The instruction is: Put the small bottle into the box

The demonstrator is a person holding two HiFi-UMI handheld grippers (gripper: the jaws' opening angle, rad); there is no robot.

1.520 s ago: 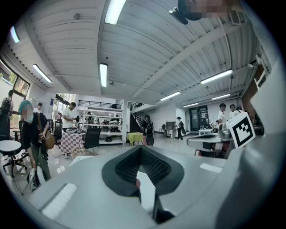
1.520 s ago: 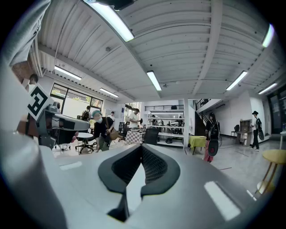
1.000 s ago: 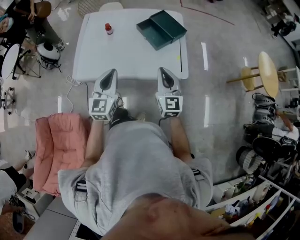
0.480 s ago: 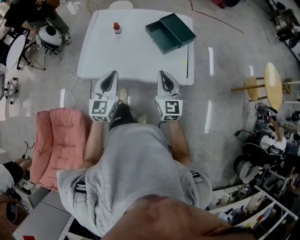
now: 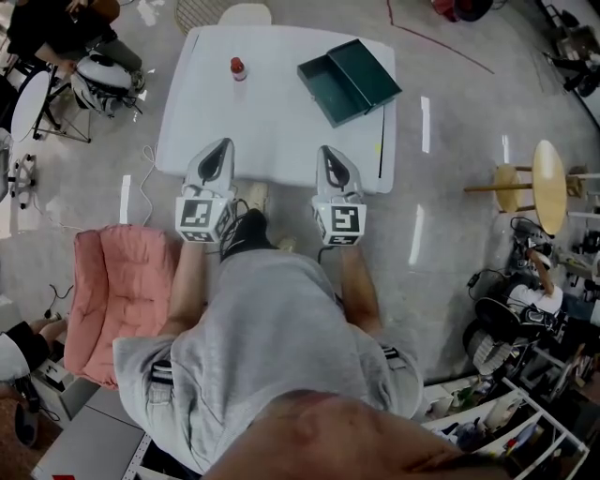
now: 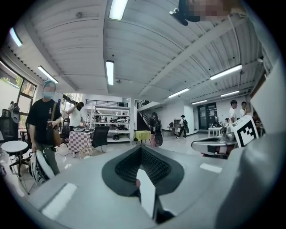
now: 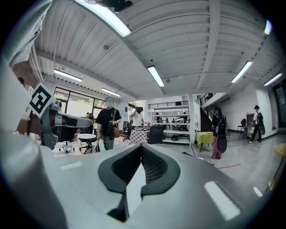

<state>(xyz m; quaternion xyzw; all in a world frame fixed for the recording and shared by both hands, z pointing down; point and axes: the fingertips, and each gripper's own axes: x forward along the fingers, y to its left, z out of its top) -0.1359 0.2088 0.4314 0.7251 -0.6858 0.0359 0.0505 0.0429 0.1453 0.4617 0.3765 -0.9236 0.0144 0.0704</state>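
Observation:
The small bottle (image 5: 237,67), clear with a red cap, stands upright near the far left corner of the white table (image 5: 272,122). The open dark green box (image 5: 349,80) lies at the table's far right, with its lid beside it. My left gripper (image 5: 217,152) and right gripper (image 5: 329,157) are held side by side at the table's near edge, well short of both objects. Both are shut, with nothing between the jaws. In the left gripper view the left gripper (image 6: 141,151) points out into the room. The right gripper (image 7: 142,150) does the same in its own view. Neither view shows the bottle or box.
A pink cushioned seat (image 5: 117,291) sits on the floor at my left. A round wooden stool (image 5: 548,173) stands to the right, with cluttered shelves and gear behind it. A white chair (image 5: 244,14) is at the table's far side. People sit at the upper left.
The table, bottle and box now sit lower and further right in the head view. Both grippers stay shut and side by side in nearly the same place.

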